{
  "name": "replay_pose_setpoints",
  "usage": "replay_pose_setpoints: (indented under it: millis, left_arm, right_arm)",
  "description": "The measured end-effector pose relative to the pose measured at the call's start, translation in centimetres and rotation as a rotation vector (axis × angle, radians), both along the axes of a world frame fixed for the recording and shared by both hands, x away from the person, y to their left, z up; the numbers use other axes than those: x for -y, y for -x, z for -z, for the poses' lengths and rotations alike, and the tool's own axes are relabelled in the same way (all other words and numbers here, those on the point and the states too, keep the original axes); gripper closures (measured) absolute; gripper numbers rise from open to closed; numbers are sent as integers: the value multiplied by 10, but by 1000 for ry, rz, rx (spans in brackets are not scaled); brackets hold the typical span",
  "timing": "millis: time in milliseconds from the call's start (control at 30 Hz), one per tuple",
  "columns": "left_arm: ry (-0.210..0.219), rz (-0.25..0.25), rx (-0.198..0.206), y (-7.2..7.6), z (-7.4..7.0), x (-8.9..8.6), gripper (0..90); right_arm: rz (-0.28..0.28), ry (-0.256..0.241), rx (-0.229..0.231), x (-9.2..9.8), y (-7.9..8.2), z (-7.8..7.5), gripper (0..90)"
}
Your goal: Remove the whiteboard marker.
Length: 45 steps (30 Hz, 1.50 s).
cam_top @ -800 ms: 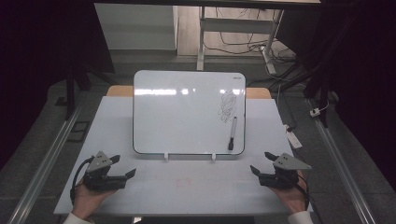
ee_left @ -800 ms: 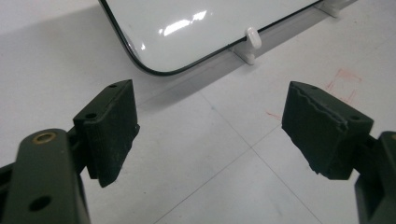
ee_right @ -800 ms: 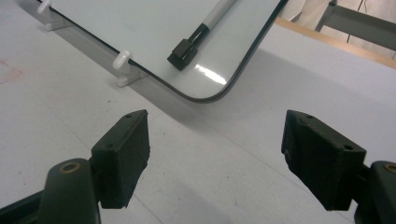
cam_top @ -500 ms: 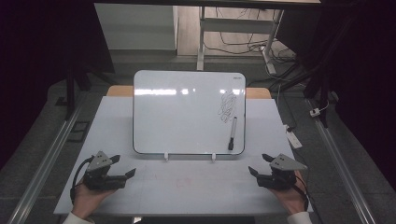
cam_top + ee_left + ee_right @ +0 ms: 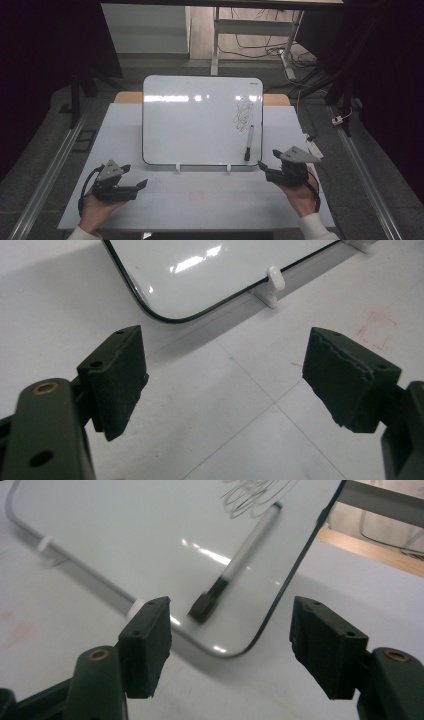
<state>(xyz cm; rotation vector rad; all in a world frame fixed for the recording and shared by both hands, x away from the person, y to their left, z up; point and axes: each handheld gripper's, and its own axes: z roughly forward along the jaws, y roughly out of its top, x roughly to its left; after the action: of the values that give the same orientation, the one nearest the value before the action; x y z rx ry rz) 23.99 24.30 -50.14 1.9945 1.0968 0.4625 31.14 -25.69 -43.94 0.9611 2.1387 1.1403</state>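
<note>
On whiteboard (image 5: 200,120), marker (image 5: 248,142) lengthwise, black cap toward near edge.

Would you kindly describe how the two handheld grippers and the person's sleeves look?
Both the left gripper and the right gripper are dark grey-black, each topped by a grey three-cornered plate, with blocky black jaws bearing small holes and brass-coloured pivot screws. A black cable loops from each. The sleeves are white.

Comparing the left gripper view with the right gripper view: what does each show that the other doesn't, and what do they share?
Left gripper view: the left hand-held gripper open over bare table, red square marks and a white clip at the board's edge. Right gripper view: the right hand-held gripper open, aimed at the marker lying under a black scribble. Both: the whiteboard and the white table.
</note>
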Motion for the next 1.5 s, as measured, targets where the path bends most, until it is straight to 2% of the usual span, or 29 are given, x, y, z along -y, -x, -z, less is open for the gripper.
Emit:
replay_pose_setpoints:
  millis: [133, 200, 233, 267, 467, 600, 667, 800, 900, 933, 1033, 1100, 1233, 1400, 1500]
  left_arm:
    - [-12, 5, 1, 0, 2, 1, 184]
    - [-13, 2, 0, 0, 3, 1, 183]
    - [-15, 1, -1, 1, 3, 0, 183]
    - [-14, -3, -1, 1, 4, 0, 182]
    - [-18, -12, 0, 1, 6, -2, 183]
    - [-25, -15, 6, 0, 7, -3, 182]
    - [-27, -13, 6, 0, 7, -3, 182]
    - [-28, -10, 17, 2, 7, -4, 183]
    - [-26, -9, 18, 2, 7, -5, 183]
    - [-29, -12, 21, 2, 7, -4, 183]
    - [-32, -12, 30, 3, 6, -4, 184]
    - [-33, -14, 33, 4, 6, -4, 185]
    - [-33, -20, 35, 5, 6, -6, 186]
    - [-35, -27, 36, 5, 7, -7, 188]
    - [-36, -27, 38, 5, 7, -6, 195]
  right_arm:
    - [79, 4, -25, -18, -20, -11, 403]
    - [110, 4, -37, -27, -32, -14, 434]
    - [110, 4, -37, -27, -32, -14, 434]
    - [149, 12, -48, -35, -44, -16, 475]
    - [225, 0, -101, -54, -72, -11, 611]
    - [265, -2, -118, -64, -82, -7, 669]
    - [304, 17, -117, -69, -86, -5, 700]
    - [353, 14, -122, -74, -90, -4, 721]
    - [369, 11, -119, -77, -90, -3, 733]
    - [394, 4, -113, -82, -90, -2, 751]
    - [391, -5, -104, -88, -88, 0, 787]
    - [386, -36, -111, -90, -87, 0, 806]
    - [393, -41, -78, -92, -82, 3, 808]
    - [356, -85, -51, -83, -72, -1, 809]
    - [327, -137, -37, -73, -64, -4, 809]
